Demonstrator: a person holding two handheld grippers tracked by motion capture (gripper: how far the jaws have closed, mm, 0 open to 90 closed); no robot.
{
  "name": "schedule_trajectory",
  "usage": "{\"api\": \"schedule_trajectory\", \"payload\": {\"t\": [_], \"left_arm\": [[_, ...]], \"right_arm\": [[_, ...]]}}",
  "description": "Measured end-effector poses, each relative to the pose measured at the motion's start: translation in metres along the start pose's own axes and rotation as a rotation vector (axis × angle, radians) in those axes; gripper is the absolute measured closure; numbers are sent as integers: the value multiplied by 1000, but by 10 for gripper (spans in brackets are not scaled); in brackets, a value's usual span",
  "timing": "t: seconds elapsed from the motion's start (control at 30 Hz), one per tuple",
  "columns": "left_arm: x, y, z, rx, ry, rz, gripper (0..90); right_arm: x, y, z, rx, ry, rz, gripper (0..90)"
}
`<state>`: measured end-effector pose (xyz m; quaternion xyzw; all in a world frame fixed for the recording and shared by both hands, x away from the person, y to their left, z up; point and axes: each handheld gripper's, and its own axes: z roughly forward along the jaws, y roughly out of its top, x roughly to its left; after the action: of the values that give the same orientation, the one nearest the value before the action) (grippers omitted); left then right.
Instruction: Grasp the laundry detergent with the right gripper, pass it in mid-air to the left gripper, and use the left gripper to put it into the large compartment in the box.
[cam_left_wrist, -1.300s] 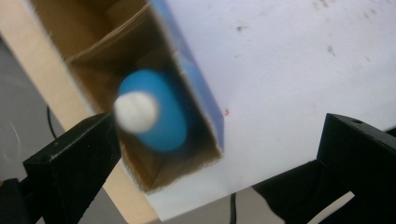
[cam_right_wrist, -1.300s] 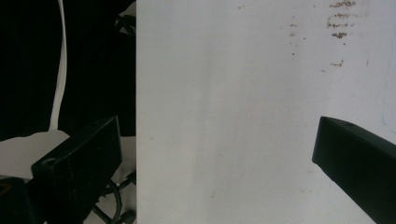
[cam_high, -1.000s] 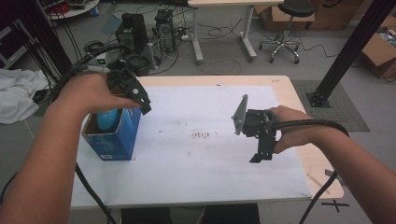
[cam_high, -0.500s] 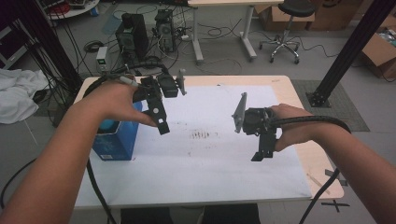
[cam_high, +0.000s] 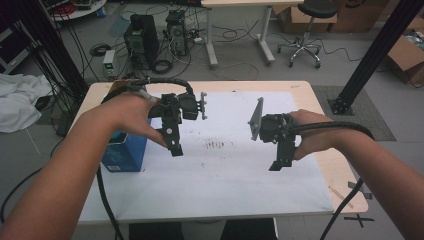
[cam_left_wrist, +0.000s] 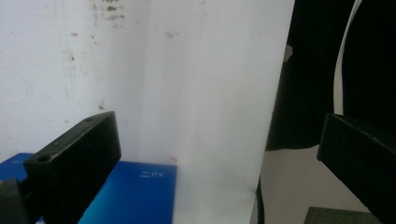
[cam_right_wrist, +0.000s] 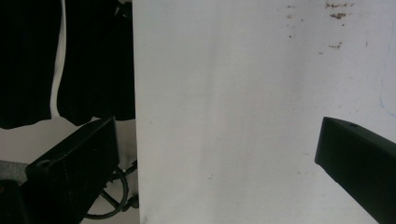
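Box (cam_high: 125, 152), contents hidden, beside left tongs (cam_high: 175, 149)

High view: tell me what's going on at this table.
A person holds a pair of tongs in each hand above a white sheet on the table. The left tongs hang open beside a blue box, gripping nothing. The right tongs hang open and empty over the sheet's right side.
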<state>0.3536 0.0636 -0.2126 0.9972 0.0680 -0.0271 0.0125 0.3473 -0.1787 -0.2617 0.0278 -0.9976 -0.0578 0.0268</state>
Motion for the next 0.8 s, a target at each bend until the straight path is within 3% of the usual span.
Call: {"api": "schedule_trajectory", "payload": {"t": [0.4,0.8], "left_arm": [[-2,-5,2,-3,-16,-8,1],[-2,-2,2,-9,-23,5,1]], "right_arm": [[-1,9,1,10,2,-7,0],[-3,6,0,4,2,-3,3]]}}
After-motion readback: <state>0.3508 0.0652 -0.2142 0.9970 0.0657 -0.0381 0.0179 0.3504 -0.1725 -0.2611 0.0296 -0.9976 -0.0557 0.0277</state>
